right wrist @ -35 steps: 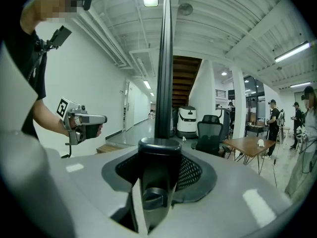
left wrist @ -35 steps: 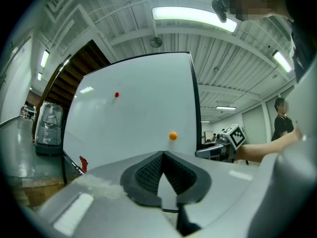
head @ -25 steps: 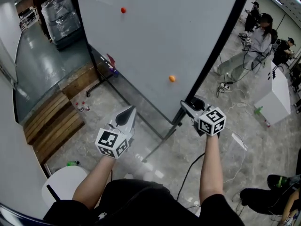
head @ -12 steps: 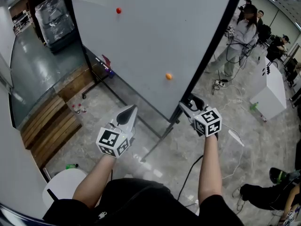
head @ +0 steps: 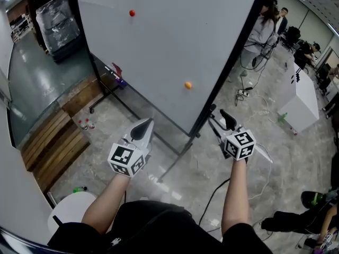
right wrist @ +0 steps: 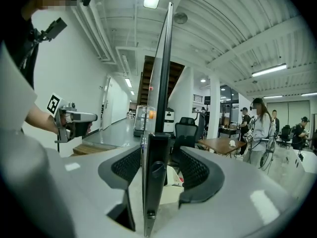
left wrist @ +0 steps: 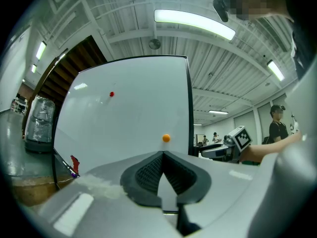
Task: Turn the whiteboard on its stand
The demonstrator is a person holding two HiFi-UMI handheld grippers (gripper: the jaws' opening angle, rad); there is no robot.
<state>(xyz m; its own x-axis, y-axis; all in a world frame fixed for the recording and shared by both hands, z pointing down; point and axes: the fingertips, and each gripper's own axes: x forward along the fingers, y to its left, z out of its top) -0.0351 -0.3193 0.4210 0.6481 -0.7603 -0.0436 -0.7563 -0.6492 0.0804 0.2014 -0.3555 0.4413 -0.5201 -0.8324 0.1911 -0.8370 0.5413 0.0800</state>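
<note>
The whiteboard (head: 169,41) stands tall on its black stand (head: 177,160), with a red magnet (head: 132,13) and an orange magnet (head: 187,85) on its face. Its black frame edge (head: 225,70) runs down toward my right gripper (head: 218,114). In the right gripper view the frame edge (right wrist: 157,133) stands between the jaws of the right gripper (right wrist: 157,155) with a gap on each side; those jaws have just been opening and do not press on it. My left gripper (head: 144,125) hangs shut and empty in front of the board face (left wrist: 129,113), with its tips (left wrist: 162,155) together.
Several people (head: 262,28) stand at the back right near a white cabinet (head: 303,102). Cables (head: 257,181) lie on the floor to the right. At the left are wooden steps (head: 53,142), a wrapped pallet (head: 58,20) and a white round stool (head: 71,208).
My right gripper has opened off the board's frame edge and drawn back to the right, toward me. The left gripper has stayed where it was.
</note>
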